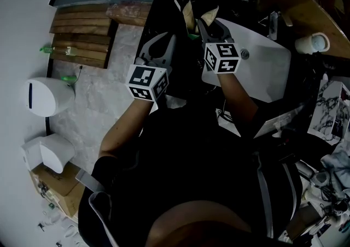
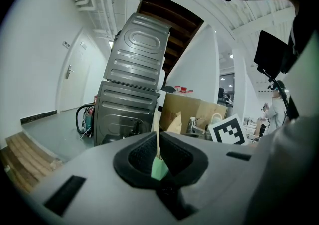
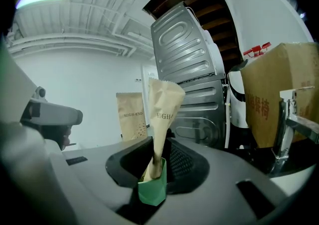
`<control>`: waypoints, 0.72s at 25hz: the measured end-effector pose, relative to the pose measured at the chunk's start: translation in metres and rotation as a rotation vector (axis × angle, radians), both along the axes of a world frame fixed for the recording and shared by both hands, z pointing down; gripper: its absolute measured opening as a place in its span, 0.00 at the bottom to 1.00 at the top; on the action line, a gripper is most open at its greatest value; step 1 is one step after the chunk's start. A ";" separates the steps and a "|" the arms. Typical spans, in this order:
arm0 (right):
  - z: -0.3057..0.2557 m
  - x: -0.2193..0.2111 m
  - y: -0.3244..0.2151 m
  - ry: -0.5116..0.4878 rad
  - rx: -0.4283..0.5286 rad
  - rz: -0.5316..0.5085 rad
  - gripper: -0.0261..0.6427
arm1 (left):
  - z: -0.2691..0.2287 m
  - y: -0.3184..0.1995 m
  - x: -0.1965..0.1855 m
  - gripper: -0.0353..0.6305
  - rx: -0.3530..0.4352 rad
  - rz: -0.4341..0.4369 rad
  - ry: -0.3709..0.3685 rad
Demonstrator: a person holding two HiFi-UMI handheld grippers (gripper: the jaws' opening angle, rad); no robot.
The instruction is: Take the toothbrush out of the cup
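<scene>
Kraft-brown paper printed "HIGH-END", ending in a green cardboard foot: this is the toothbrush packet (image 3: pixel 162 114), which stands upright between the jaws of the right gripper (image 3: pixel 155 167). Its contents are hidden. The paper is pinched narrow where it meets the green foot, and the jaws are clamped on it there. A second packet (image 2: pixel 157 142) of the same make sits in the left gripper (image 2: pixel 160 162). Those jaws are pressed all but together on its thin edge, and its green foot is the end nearest the camera.

The head view places both grippers side by side just left of the white sink (image 1: pixel 268 76), with their marker cubes (image 1: pixel 147 82) toward the person. The two packets rise from the jaw tips near each other but apart, against a dark area left of the sink where nothing can be made out.

Only the right gripper view shows the print. It also shows the flat face of the second packet, to the left of the packet this gripper holds. At its right edge it shows the sink's chrome tap (image 3: pixel 288 114) in front of a cardboard box (image 3: pixel 276 89).

Only the left gripper view shows its packet edge-on as a pale sliver, with stacked grey metal machines (image 2: pixel 132 89) behind it. To the right, the right gripper's marker cube shows beyond the jaws.
</scene>
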State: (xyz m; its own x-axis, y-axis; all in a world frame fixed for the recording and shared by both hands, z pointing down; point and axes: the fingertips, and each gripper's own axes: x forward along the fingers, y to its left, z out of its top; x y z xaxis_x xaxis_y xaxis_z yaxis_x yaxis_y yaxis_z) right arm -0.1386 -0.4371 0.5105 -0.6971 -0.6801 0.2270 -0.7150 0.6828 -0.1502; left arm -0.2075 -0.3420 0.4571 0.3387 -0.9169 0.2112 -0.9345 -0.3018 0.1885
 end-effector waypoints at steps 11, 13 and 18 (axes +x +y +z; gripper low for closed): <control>-0.012 -0.005 0.005 -0.025 0.004 0.006 0.12 | -0.007 0.005 -0.008 0.06 0.010 0.034 0.028; -0.020 -0.004 0.007 -0.024 0.022 0.024 0.12 | -0.008 0.007 -0.012 0.06 0.013 0.038 0.029; -0.038 -0.003 0.014 -0.012 0.066 0.078 0.12 | -0.013 0.010 -0.019 0.06 0.017 0.074 0.040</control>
State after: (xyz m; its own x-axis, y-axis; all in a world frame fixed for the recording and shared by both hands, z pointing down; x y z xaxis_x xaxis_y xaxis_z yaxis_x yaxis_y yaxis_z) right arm -0.1421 -0.4232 0.4721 -0.6437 -0.7457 0.1720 -0.7649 0.6338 -0.1153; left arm -0.2264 -0.3319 0.4440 0.4140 -0.8921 0.1808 -0.9011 -0.3736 0.2199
